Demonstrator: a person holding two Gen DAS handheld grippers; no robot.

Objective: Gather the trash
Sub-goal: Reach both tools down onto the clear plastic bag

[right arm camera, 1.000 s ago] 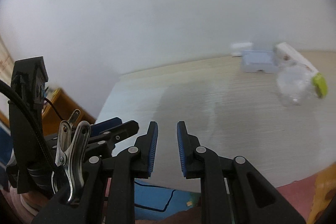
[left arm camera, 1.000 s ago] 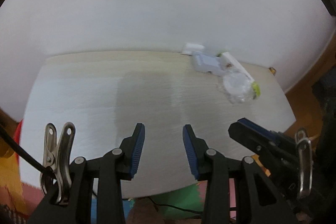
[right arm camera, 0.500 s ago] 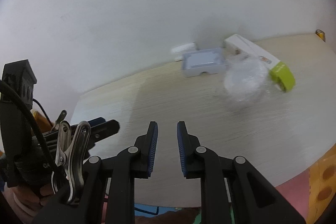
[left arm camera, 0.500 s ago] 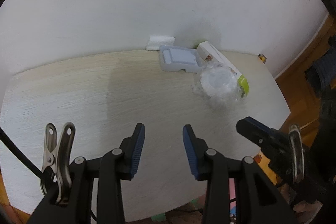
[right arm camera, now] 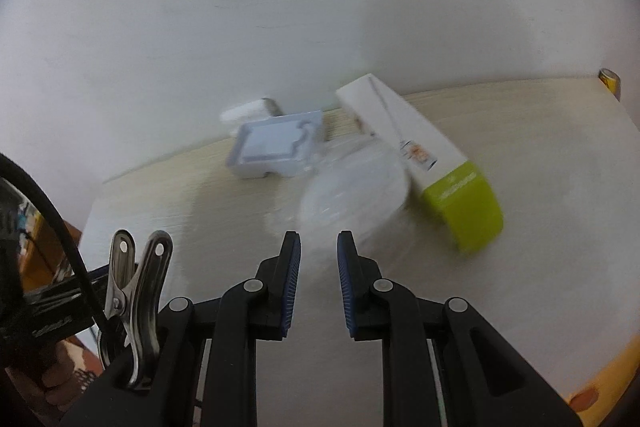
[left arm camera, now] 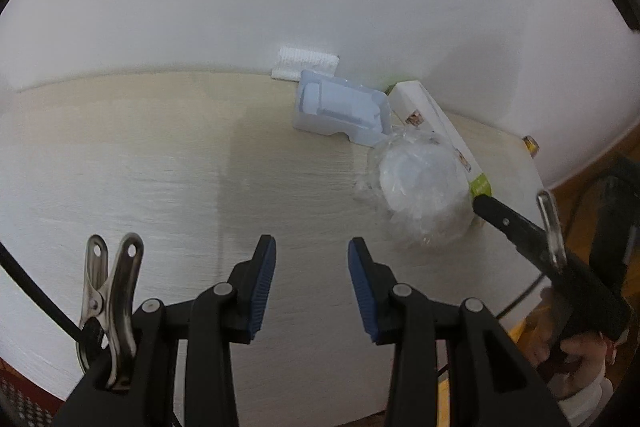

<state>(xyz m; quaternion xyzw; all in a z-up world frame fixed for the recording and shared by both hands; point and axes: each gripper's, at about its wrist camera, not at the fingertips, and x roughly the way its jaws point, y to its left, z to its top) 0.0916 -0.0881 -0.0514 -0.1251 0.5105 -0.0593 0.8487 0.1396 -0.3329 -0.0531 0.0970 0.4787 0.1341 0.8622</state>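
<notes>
At the bottom of each wrist view the jaws stand parted on nothing: the left gripper (left arm camera: 311,259) moderately wide, the right gripper (right arm camera: 319,253) at a narrow gap. Both have closed in on the trash over the last second; the plastic-wrapped white disc (right arm camera: 356,195) now sits just past the right fingertips, where it lay at the frame's right edge before. Beyond it, touching, lie the green-ended carton (right arm camera: 420,155) and the pale blue tray (right arm camera: 276,147) against the wall. A first pickup looks imminent.
</notes>
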